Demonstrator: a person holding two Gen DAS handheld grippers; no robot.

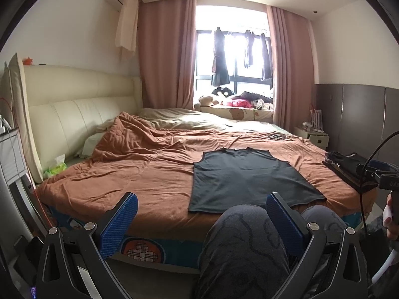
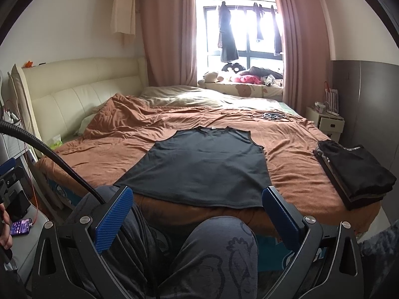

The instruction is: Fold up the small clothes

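A dark grey sleeveless top (image 1: pixel 247 177) (image 2: pixel 202 167) lies spread flat on the orange-brown blanket (image 1: pixel 139 164) (image 2: pixel 104 139), its neck toward the window and its hem at the near edge of the bed. My left gripper (image 1: pixel 199 206) is open, held back from the bed above the person's knee, with nothing between its blue pads. My right gripper (image 2: pixel 197 199) is also open and empty, just short of the top's hem, above the person's lap.
A stack of folded dark clothes (image 2: pixel 354 172) (image 1: pixel 349 167) sits on the bed's right edge. Hangers (image 2: pixel 271 115) lie at the far side of the blanket. A cream headboard (image 1: pixel 74 109) stands left, a nightstand (image 2: pixel 326 119) right. A phone (image 2: pixel 21 226) lies at lower left.
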